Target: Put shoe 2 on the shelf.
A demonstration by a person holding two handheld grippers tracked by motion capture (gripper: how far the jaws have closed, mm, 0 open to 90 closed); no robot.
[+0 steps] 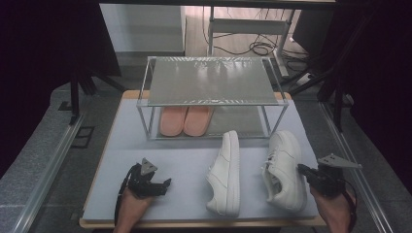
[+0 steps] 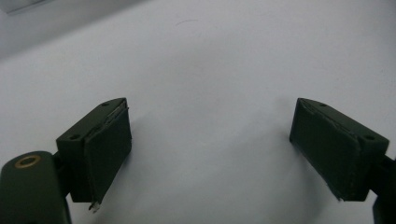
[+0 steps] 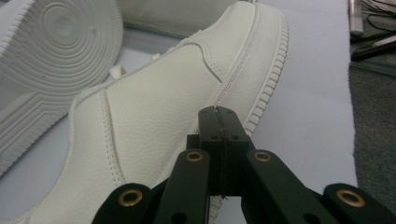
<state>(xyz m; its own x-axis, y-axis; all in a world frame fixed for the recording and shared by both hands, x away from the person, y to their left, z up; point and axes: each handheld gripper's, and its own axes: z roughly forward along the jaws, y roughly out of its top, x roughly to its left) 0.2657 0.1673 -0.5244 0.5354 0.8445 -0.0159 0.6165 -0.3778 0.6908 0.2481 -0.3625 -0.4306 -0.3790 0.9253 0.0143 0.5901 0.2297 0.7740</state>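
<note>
A pale grey-blue mat (image 1: 184, 160) covers the worktop (image 1: 104, 160), and at its far side stands a two-tier shoe rack (image 1: 209, 80) with a metal frame and flat grey shelves. A pair of pink slippers (image 1: 185, 120) sits side by side on the rack's lower shelf, toward its left, toes pointing at the person. In front of the rack, two white sneakers lie on the mat: the left sneaker (image 1: 226, 172) is tipped onto its side, with its sole facing left, and the right sneaker (image 1: 284, 170) lies just beside it, near the mat's right edge, also leaning over, laces toward the left. The two shoes are close but a strip of mat shows between them. The left gripper (image 1: 163, 186) is held low over the near left part of the mat, well apart from the shoes; in the left gripper view its jaws stand wide apart with nothing but bare mat between the pads (image 2: 109, 149). The right gripper (image 1: 302, 170) is at the right sneaker's near right side; in the right gripper view its jaws are pressed together with nothing between them, the tips (image 3: 223, 122) just against or just short of the shoe's white leather side above the ribbed sole edge, and I cannot tell whether they touch.
</note>
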